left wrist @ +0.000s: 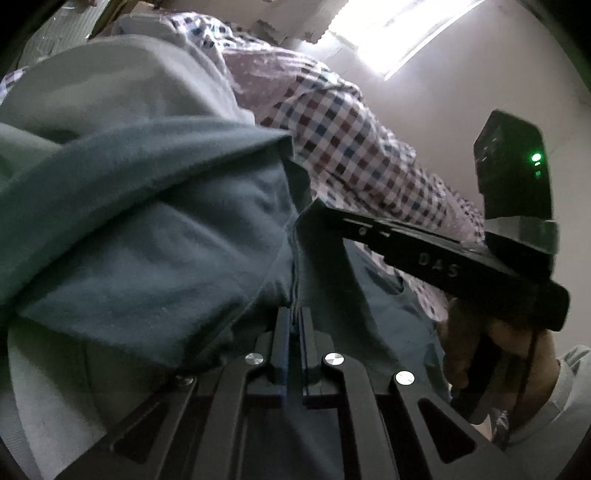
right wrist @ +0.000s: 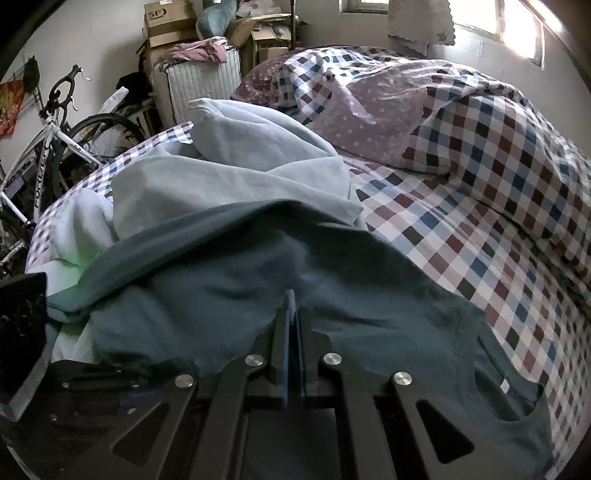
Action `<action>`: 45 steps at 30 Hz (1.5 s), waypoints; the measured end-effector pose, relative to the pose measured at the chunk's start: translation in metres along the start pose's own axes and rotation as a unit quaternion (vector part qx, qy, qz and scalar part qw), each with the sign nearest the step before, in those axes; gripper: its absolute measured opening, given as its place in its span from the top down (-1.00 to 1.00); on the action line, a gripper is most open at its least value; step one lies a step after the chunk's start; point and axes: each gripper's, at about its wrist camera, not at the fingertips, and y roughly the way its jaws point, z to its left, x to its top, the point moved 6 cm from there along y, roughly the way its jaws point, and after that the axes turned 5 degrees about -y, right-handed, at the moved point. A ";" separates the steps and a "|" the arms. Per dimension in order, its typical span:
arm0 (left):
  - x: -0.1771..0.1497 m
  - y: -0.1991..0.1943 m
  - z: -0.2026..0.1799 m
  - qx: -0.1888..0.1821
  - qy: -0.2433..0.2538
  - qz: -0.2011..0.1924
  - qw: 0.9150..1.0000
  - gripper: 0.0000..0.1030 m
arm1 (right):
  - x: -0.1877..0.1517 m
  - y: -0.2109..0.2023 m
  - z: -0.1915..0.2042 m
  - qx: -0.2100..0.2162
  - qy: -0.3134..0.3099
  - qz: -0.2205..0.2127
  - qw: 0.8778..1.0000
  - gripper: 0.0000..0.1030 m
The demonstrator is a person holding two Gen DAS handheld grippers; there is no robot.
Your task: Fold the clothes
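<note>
A dark teal garment (right wrist: pixel 221 288) lies bunched on the checked bed, its neckline and label toward the lower right. My right gripper (right wrist: pixel 293 314) is shut on a pinched fold of it, which pokes up between the pads. In the left wrist view the same teal garment (left wrist: pixel 166 229) fills the frame, and my left gripper (left wrist: pixel 294 321) is shut on a seam of it. There the right gripper (left wrist: pixel 321 216) reaches in from the right, its tip buried in the teal cloth, held by a hand (left wrist: pixel 480 347).
Pale grey-blue clothes (right wrist: pixel 229 173) are heaped behind the teal garment. The checked bedsheet (right wrist: pixel 461 251) and a dotted pillow (right wrist: pixel 373 114) lie to the right. A bicycle (right wrist: pixel 55 140), cardboard boxes (right wrist: pixel 170 26) and a white hamper (right wrist: pixel 203 85) stand past the bed's far left.
</note>
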 end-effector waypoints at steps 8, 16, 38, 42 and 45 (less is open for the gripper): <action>0.008 -0.019 -0.007 0.003 -0.005 -0.024 1.000 0.95 | 0.008 -0.003 -0.006 -0.022 -0.002 -0.012 1.000 0.96; -0.001 -0.012 0.017 0.038 -0.011 -0.006 0.999 0.94 | -0.004 0.033 -0.002 -0.037 -0.003 0.023 0.999 0.95; 0.053 -0.143 -0.031 -0.097 -0.014 -0.100 0.990 -0.64 | -0.103 -0.357 0.014 -0.174 0.151 -0.229 0.946 -0.61; 0.026 -0.186 -0.021 -0.094 0.026 -0.099 0.990 -0.64 | -0.156 -0.408 0.049 -0.209 0.167 -0.240 0.933 -0.72; -0.006 -0.209 -0.005 -0.071 0.047 -0.094 0.992 -0.64 | -0.198 -0.435 0.070 -0.228 0.194 -0.235 0.925 -0.72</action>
